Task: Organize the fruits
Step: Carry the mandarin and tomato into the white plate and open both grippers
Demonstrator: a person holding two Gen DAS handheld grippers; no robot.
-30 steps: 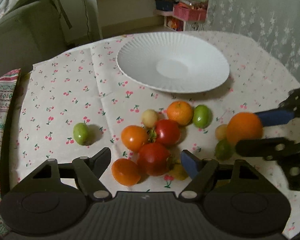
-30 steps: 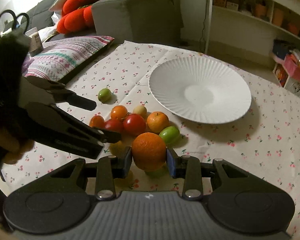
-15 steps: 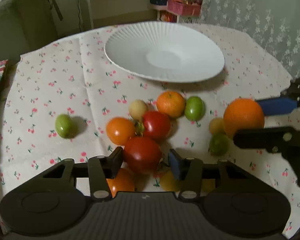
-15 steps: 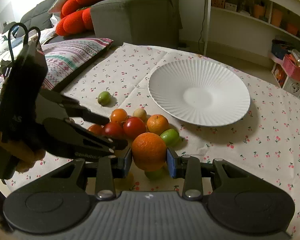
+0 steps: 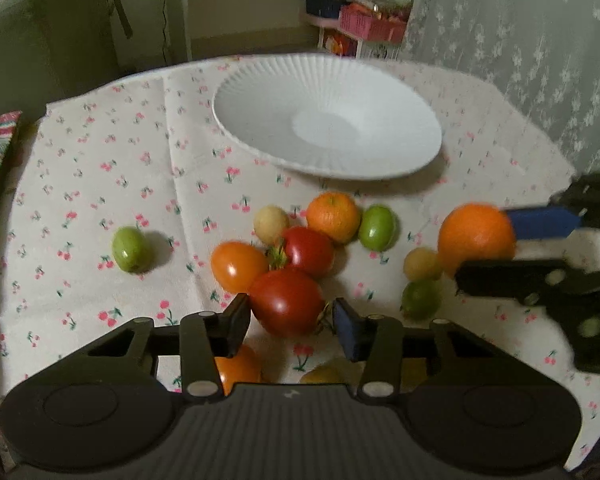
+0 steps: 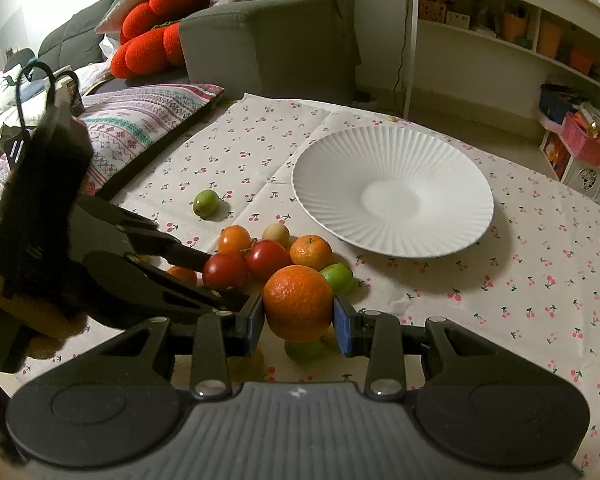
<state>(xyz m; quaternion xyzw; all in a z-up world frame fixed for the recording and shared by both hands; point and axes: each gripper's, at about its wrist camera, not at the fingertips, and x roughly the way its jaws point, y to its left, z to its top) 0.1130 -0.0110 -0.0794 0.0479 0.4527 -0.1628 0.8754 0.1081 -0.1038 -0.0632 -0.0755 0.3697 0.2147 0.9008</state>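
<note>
Right gripper [image 6: 298,318] fingers clamped on big orange [image 6: 298,303], held short of the white plate [image 6: 392,168]. Left gripper [image 5: 288,318] fingers bracket the red tomato [image 5: 287,302], closing; contact unclear. Risk: smooth, soft tomato slips or bruises, nudging clustered neighbours into rolling. Plate empty; orange skin dimpled, bright.

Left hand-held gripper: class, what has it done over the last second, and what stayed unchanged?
The left hand-held gripper moved forward and narrowed around the big red tomato. The right hand-held gripper kept its clamp on the orange; the white plate stays bare.
</note>
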